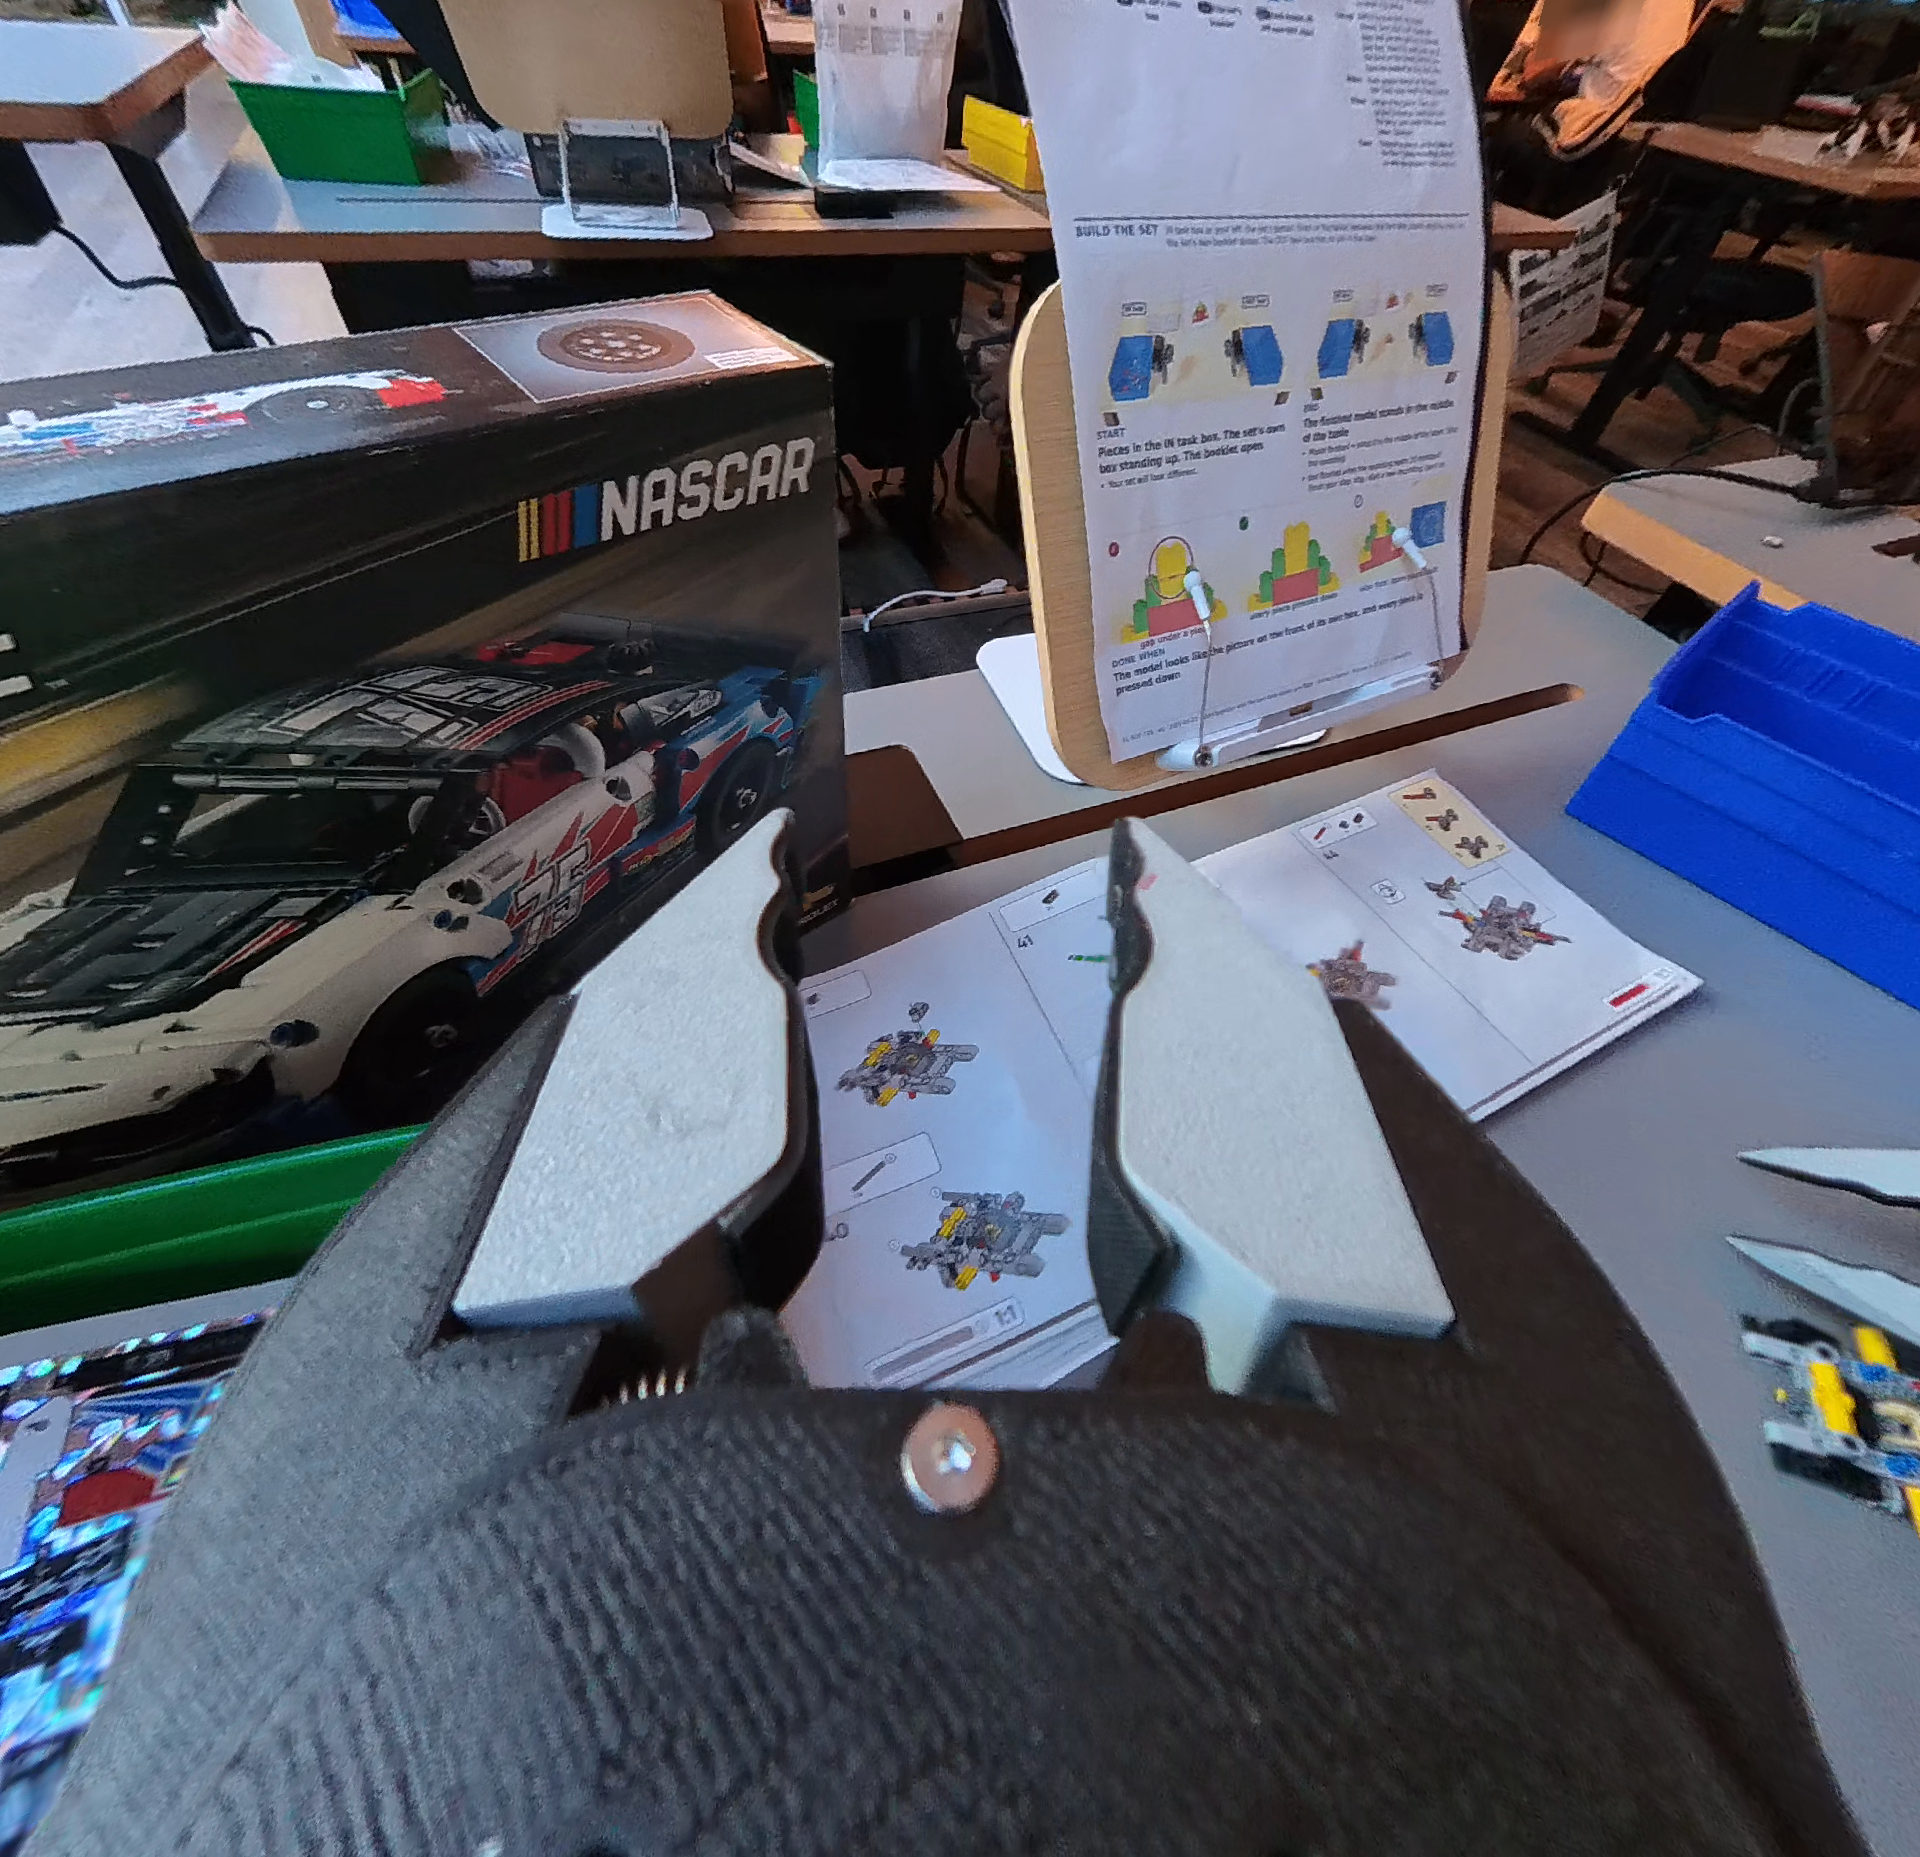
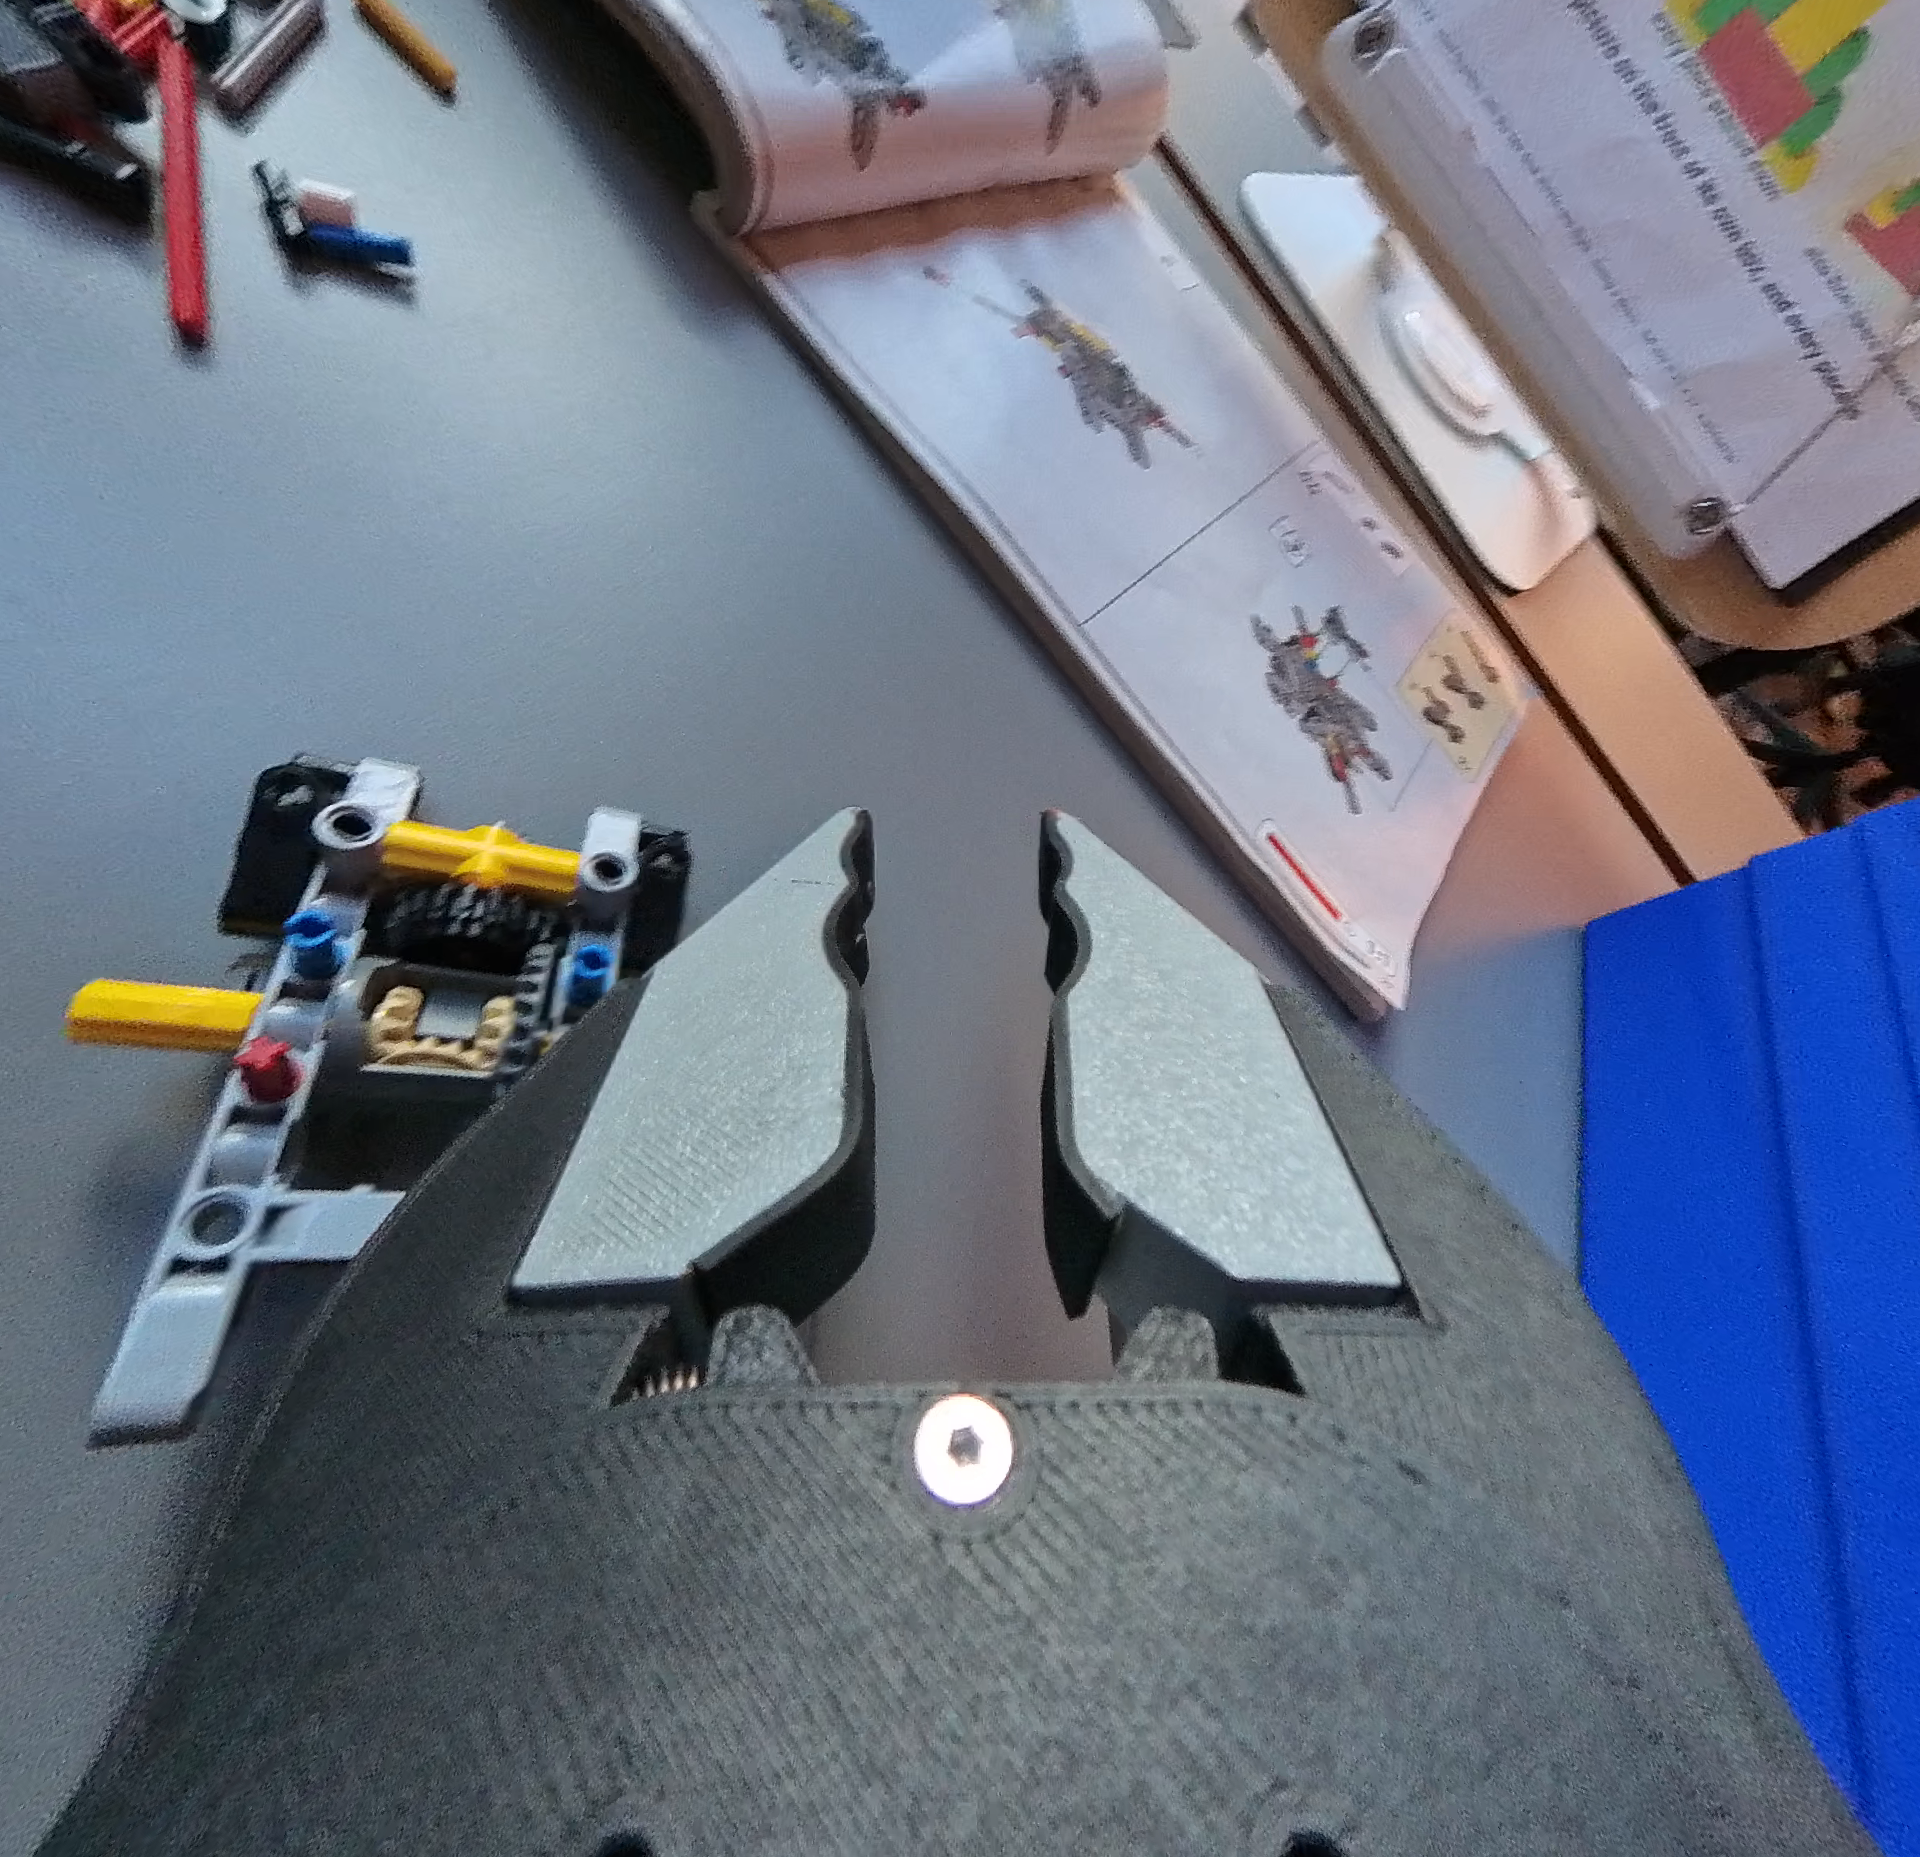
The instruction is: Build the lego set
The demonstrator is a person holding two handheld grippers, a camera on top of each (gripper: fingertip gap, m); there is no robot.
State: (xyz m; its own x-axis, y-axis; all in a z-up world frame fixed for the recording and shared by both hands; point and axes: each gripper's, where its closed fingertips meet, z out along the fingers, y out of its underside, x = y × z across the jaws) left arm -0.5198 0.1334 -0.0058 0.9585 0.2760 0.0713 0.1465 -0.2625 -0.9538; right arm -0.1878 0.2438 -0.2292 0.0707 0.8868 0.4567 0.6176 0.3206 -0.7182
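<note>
Grey brick assembly (image 2: 364, 986) with yellow axles is lying on the grey table (image 2: 623, 581) at about nine o'clock of the right gripper (image 2: 956, 851), just beside its left finger. Going left to right, the left gripper (image 1: 951, 872) is hovering with fingers spread and bare over the open instruction booklet (image 1: 1455, 997), the car box (image 1: 416, 727) standing at its ten o'clock. The right gripper is holding its fingers parted on nothing, the blue bin (image 2: 1766, 1184) sitting at three o'clock.

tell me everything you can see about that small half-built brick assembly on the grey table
The half-built plastic brick assembly lies flat on the grey table, untouched, just left of the open right gripper. A long grey holed beam carries yellow axles, blue and red pins, a black gear and a tan gear, with black panels behind.
</note>
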